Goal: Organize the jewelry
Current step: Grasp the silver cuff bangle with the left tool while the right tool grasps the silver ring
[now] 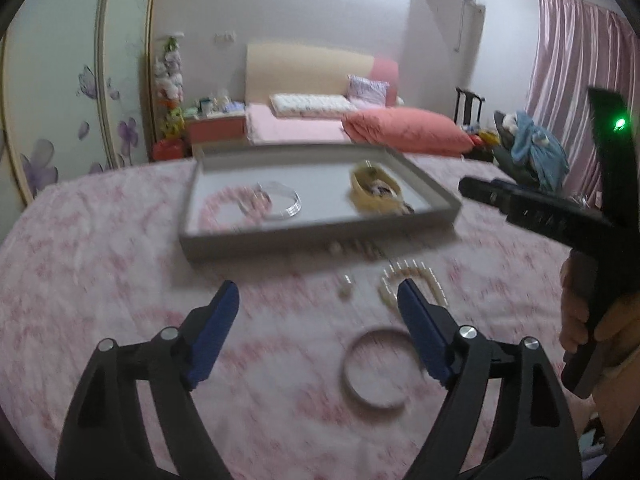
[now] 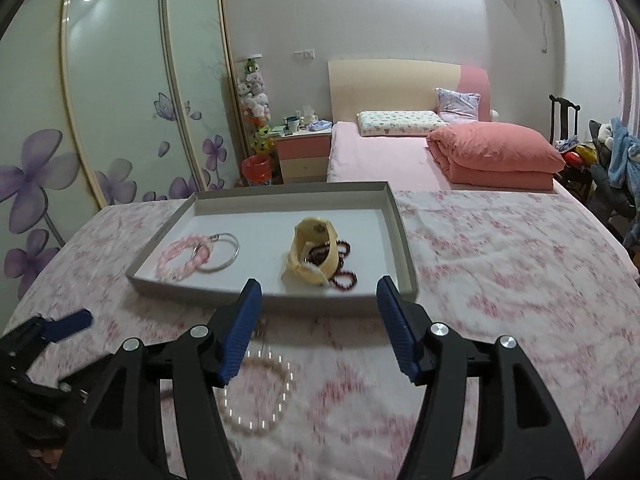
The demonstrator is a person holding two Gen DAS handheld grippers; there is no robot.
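On table, tray (image 2: 402, 240) seemingly lies crosswise.

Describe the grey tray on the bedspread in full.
The grey tray is a shallow rectangular box with low upright walls and a pale flat floor, cardboard by its look. It lies flat on the pink floral bedspread. Inside, at left, a pink bead bracelet overlaps a silver bangle; at right, a yellow pouch lies with dark red beads. Neither gripper touches it.

Soft ceiling light brightens the room; the left view is smeared by motion blur, and fisheye edges bend with dark corners.
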